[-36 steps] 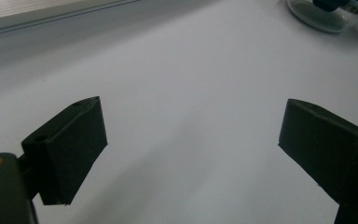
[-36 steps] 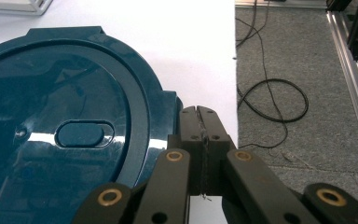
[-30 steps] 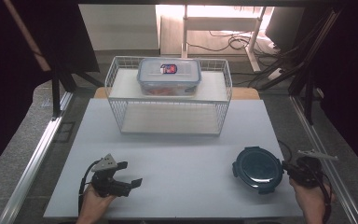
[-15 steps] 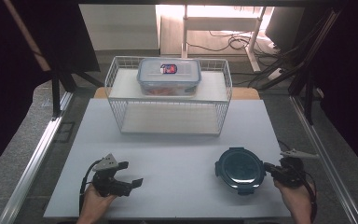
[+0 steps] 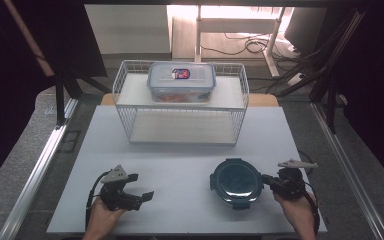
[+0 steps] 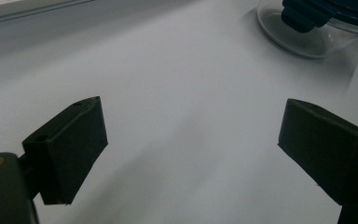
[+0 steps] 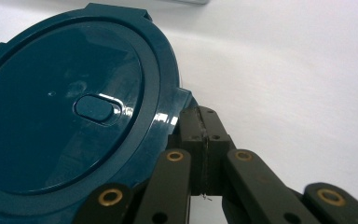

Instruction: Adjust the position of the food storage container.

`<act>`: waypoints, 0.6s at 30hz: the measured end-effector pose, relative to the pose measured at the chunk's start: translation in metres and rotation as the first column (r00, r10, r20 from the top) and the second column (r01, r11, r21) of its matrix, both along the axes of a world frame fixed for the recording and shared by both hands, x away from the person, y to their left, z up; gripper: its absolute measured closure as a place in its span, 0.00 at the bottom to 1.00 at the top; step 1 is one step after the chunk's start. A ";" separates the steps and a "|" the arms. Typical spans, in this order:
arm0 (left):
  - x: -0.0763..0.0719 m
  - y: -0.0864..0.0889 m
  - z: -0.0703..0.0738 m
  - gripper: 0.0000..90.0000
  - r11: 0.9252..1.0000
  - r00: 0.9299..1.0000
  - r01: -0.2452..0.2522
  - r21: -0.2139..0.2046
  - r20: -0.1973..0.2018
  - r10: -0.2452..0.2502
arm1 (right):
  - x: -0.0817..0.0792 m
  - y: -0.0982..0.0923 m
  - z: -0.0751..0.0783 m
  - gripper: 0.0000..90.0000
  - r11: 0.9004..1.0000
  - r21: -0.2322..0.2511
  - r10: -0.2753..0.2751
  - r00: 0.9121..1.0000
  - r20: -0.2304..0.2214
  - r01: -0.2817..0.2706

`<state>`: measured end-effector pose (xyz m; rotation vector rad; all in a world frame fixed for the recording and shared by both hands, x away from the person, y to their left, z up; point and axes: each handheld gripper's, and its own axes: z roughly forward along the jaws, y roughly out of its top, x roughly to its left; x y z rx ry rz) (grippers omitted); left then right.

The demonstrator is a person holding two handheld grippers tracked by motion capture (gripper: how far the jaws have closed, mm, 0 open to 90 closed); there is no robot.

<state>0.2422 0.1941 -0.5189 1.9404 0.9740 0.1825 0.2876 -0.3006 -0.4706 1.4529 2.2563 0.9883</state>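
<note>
A round container with a dark teal lid (image 5: 236, 181) (image 7: 65, 107) sits on the white tabletop (image 5: 180, 160) at the front right. My right gripper (image 5: 269, 181) (image 7: 200, 116) is shut, jaws pressed together, and its tips touch the lid's right-hand clasp. Nothing is between the jaws. My left gripper (image 5: 141, 186) (image 6: 191, 154) rests at the front left, open wide over bare tabletop and pointing right. In the left gripper view the round container (image 6: 307, 37) shows far off, with its clear bowl under the teal lid.
A white wire rack (image 5: 125, 85) stands at the back centre of the table. On its upper level sits a clear rectangular box with a grey lid (image 5: 181, 80). Metal frame rails run along both sides of the table.
My right gripper has moved left, and the round container has slid left with it across the table. The left gripper has stayed where it was.
</note>
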 end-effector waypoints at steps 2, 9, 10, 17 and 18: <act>0.000 0.000 0.000 0.08 1.000 1.000 0.001 0.004 -0.003 -0.001 | 0.000 0.006 -0.001 1.00 1.000 0.003 0.010 1.000 0.000 -0.010; 0.001 -0.001 -0.002 0.08 1.000 1.000 0.003 0.011 -0.011 -0.003 | 0.001 0.029 -0.002 1.00 0.998 0.008 0.061 0.998 0.004 -0.061; 0.001 -0.001 -0.002 0.08 1.000 1.000 0.003 0.012 -0.012 -0.003 | 0.001 0.034 -0.003 1.00 0.997 0.010 0.071 0.997 0.005 -0.071; 0.001 -0.002 -0.002 0.08 1.000 1.000 0.003 0.014 -0.017 -0.003 | 0.002 0.058 -0.004 1.00 0.993 0.005 0.116 0.993 0.019 -0.116; 0.001 -0.002 -0.002 0.08 1.000 1.000 0.003 0.015 -0.017 -0.003 | 0.003 0.061 -0.004 1.00 0.993 0.006 0.120 0.993 0.019 -0.121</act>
